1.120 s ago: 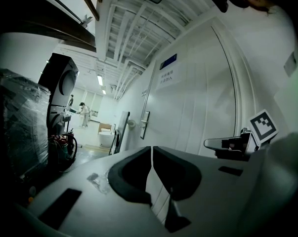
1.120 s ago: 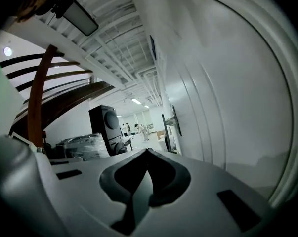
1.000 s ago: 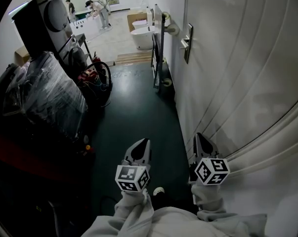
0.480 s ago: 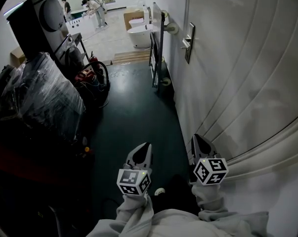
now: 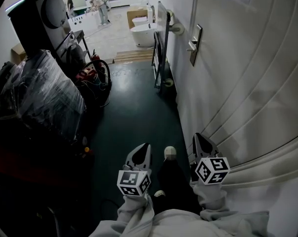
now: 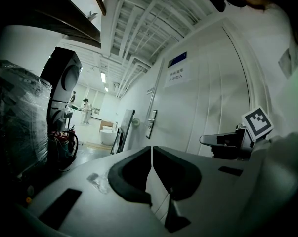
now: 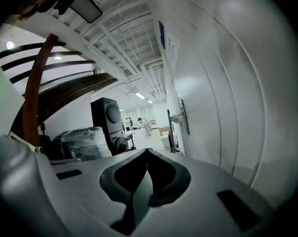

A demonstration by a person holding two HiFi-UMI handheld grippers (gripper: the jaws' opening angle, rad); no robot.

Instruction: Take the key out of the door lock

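Observation:
The white door (image 5: 237,83) runs along the right, with a metal lock plate and lever handle (image 5: 194,44) far ahead of both grippers. The lock plate (image 6: 150,124) also shows in the left gripper view, and the handle (image 7: 177,116) in the right gripper view. No key can be made out at this distance. My left gripper (image 5: 144,147) is held low over the dark floor, shut and empty; its jaws (image 6: 151,148) meet at the tips. My right gripper (image 5: 198,137) hangs beside the door's lower part, also shut with nothing in it (image 7: 147,151).
A plastic-wrapped pallet (image 5: 45,95) and a tall dark machine (image 5: 42,19) line the left side. Red gear with hoses (image 5: 93,74) sits beyond them. A dark frame (image 5: 161,48) leans on the wall before the door handle. A shoe (image 5: 170,153) shows between the grippers.
The view has shifted forward along the corridor and the lock plate sits a little nearer. A foot has stepped into view between the grippers. Both grippers stay shut.

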